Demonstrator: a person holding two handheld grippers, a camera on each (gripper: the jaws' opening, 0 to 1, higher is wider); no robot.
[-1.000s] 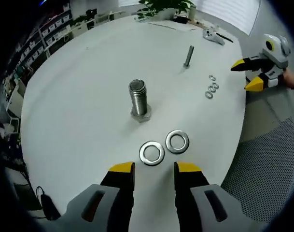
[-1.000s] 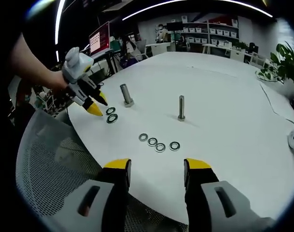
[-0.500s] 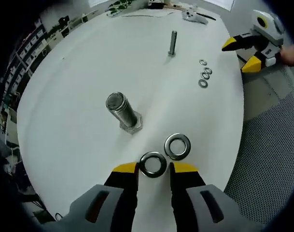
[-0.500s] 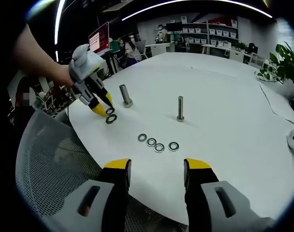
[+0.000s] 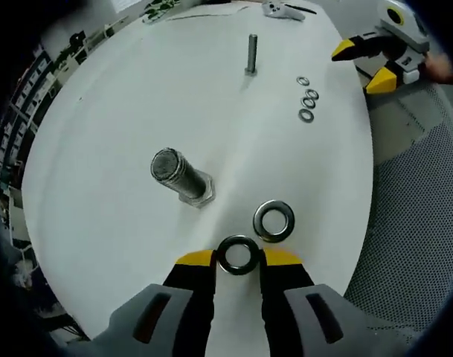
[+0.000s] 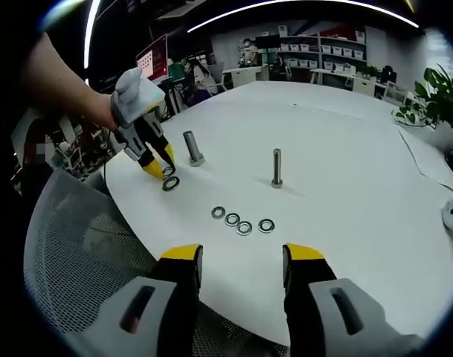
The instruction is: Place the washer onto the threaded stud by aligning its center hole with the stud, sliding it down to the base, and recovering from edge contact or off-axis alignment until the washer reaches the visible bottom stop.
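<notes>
Between the yellow tips of the left gripper (image 5: pixel 239 258), a large washer (image 5: pixel 238 255) is framed on either side, lying flat on the white table (image 5: pixel 100 134); whether the tips already press its rim cannot be told, though they stand only as far apart as the washer is wide. Compared with a second ago, when both large washers lay ahead of the separated tips, the gripper has been brought down and forward around the nearer one, which is judged to mark the grasp stage, lifting not yet begun. Just beyond this washer and slightly to its right, a second large washer (image 5: pixel 274 221) is seen lying flat, apart from the first. Farther on, to the left of the framed washer, the thick threaded stud (image 5: pixel 178 175) is shown standing on its hexagonal base, bare of any washer, so the placing itself is judged wholly outstanding. Well beyond the stud, four small washers (image 5: pixel 306 97) are arranged in a row, with a slender bolt (image 5: pixel 251 54) upright past them. At the far table edge the right gripper (image 5: pixel 364 65) is visible; in the right gripper view its own tips (image 6: pixel 236 258) are held well apart on nothing, above the table edge, unchanged over the last second
</notes>
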